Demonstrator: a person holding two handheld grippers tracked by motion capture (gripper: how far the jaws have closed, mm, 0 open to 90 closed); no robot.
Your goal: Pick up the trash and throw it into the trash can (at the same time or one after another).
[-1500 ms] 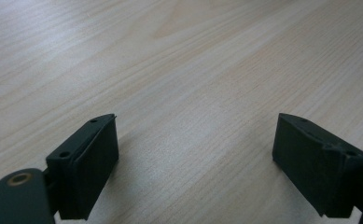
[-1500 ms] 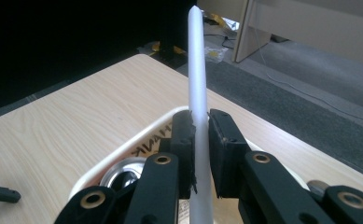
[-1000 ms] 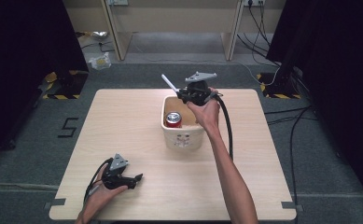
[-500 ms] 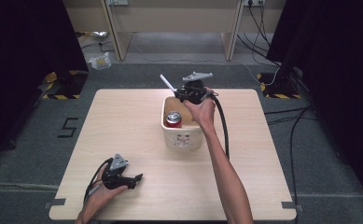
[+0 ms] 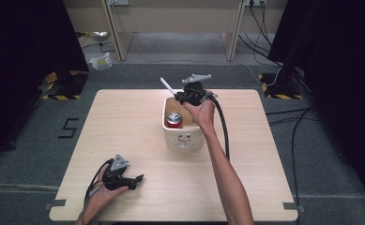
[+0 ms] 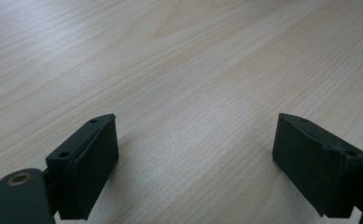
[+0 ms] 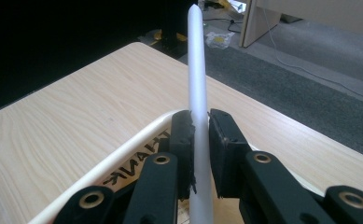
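Observation:
A cream tub (image 5: 185, 138) stands mid-table with a red drink can (image 5: 174, 120) upright inside it. Over the tub's far rim my right gripper (image 5: 179, 97) is shut on a white stick (image 5: 166, 87) that slants up and to the left. In the right gripper view the white stick (image 7: 197, 79) runs up between the pressed pads of the right gripper (image 7: 198, 140), above the tub's rim (image 7: 123, 156). My left gripper (image 5: 135, 179) rests on the table near the front left. Its jaws stand wide apart in the left gripper view, with the left gripper (image 6: 195, 158) over bare wood.
The wooden table (image 5: 124, 126) has bare surface to the left and right of the tub. Desk legs (image 5: 119, 33) and cables (image 5: 288, 79) lie on the grey floor beyond the far edge. A black cable (image 5: 223, 126) trails from the right gripper along the forearm.
The right gripper with the white stick has shifted slightly left and lower over the tub's far rim. The left gripper has stayed in place.

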